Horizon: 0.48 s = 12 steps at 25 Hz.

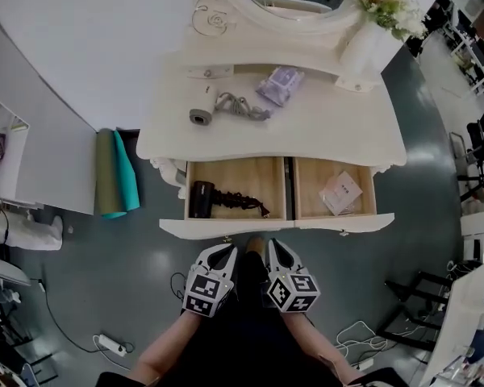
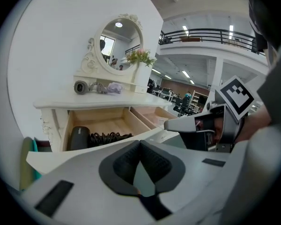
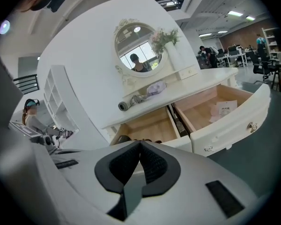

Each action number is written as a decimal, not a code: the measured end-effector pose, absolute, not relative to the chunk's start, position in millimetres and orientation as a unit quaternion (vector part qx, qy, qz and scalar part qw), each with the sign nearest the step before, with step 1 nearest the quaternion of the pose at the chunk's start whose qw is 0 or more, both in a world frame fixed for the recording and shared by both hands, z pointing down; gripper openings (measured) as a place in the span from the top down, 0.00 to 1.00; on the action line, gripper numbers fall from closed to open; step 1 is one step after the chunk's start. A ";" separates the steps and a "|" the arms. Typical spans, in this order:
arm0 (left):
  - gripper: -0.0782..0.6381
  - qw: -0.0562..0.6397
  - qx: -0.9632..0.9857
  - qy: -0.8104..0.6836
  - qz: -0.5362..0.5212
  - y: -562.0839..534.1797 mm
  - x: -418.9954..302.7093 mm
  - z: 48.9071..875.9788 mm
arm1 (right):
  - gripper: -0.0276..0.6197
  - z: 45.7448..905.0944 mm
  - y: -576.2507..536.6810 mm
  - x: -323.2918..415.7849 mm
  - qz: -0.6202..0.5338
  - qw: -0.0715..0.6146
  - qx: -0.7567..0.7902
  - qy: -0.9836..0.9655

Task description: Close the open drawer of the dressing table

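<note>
both sets of jaws together and empty, left gripper (image 1: 226, 251), right gripper (image 1: 273, 245), near the open drawer (image 1: 226, 226)

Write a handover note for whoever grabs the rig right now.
Left hand-held gripper: shut, empty, just short of the drawer fronts, not touching.
Right hand-held gripper: the same.
Dressing table: both drawers pulled out. The left drawer holds a black device with cord, the right drawer a white packet.
Done: nothing closed yet.
To do: push both fronts in, probably with the closed tips.
</note>
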<state>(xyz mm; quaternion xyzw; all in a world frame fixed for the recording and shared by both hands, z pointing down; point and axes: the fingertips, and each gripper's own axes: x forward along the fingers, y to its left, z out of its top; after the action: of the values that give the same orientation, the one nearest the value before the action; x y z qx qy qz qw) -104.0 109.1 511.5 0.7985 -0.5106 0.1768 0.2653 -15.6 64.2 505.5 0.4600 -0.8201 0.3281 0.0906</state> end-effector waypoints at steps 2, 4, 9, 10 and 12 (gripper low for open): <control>0.89 0.287 0.790 -0.508 0.187 109.1 -101.3 523.7 | 0.92 520.5 61.6 -17.7 0.335 0.120 0.448 -0.820; 0.89 0.309 0.781 -0.506 0.197 109.0 -98.1 536.6 | 0.92 535.6 60.8 -19.3 0.345 0.145 0.435 -0.819; 0.89 0.361 0.739 -0.529 0.210 109.2 -100.1 564.0 | 0.92 565.8 61.8 -22.2 0.377 0.195 0.401 -0.812; 0.89 0.370 0.728 -0.538 0.208 107.6 -103.0 568.0 | 0.92 570.4 59.8 -22.9 0.382 0.200 0.396 -0.811; 0.89 0.388 0.708 -0.553 0.208 105.7 -109.5 575.7 | 0.92 578.0 54.8 -25.1 0.391 0.207 0.385 -0.810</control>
<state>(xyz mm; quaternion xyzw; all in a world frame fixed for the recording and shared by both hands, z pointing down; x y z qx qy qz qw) -109.5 105.7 575.7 0.7078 -0.5526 0.2079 0.3878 -25.1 54.8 578.0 0.3852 -0.8096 0.3915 0.2072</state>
